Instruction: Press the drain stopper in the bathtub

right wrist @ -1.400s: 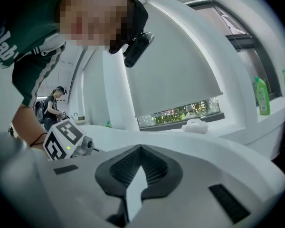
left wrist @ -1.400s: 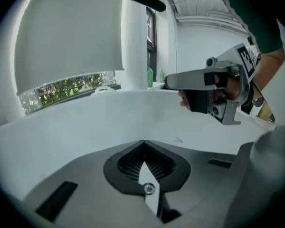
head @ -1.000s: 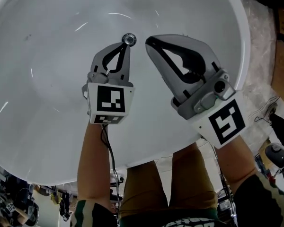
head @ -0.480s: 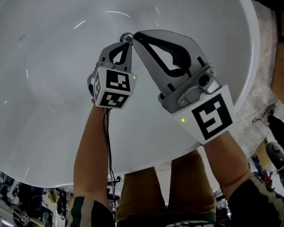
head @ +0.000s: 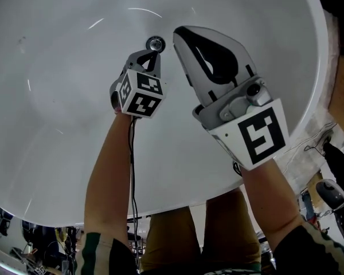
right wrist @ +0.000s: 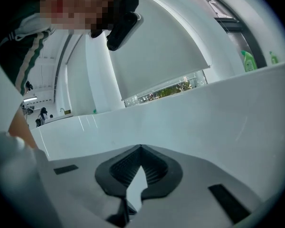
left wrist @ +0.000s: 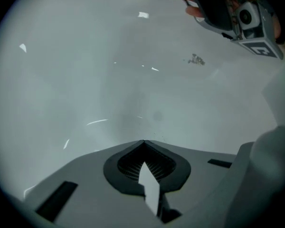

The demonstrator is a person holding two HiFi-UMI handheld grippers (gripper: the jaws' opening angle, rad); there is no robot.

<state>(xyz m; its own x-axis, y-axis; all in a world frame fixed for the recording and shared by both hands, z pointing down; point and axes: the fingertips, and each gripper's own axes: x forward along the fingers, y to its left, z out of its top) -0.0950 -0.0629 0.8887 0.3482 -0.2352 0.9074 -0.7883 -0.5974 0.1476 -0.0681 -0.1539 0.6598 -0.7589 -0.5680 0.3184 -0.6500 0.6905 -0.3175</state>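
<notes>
The round chrome drain stopper [head: 155, 43] sits in the floor of the white bathtub [head: 57, 107]. My left gripper [head: 153, 52] points steeply down into the tub. Its jaws are shut with nothing between them, and their tip is just on the near side of the stopper. In the left gripper view the shut tip [left wrist: 143, 141] is close over bare tub floor and the stopper is hidden. My right gripper [head: 179, 34] hangs higher, to the right of the stopper, also shut and holding nothing. In its own view the right gripper [right wrist: 141, 146] faces the tub's far wall.
The tub's rim [head: 313, 67] curves down the right side, with floor and cables [head: 324, 139] beyond it. A green bottle [right wrist: 248, 60] stands past the tub's edge. A small dark speck [left wrist: 196, 59] lies on the tub floor. The person's legs are at the bottom.
My left gripper has sunk deeper into the tub towards the stopper and tipped further down. The right gripper has also come lower and stayed beside it. Both jaws stayed shut.
</notes>
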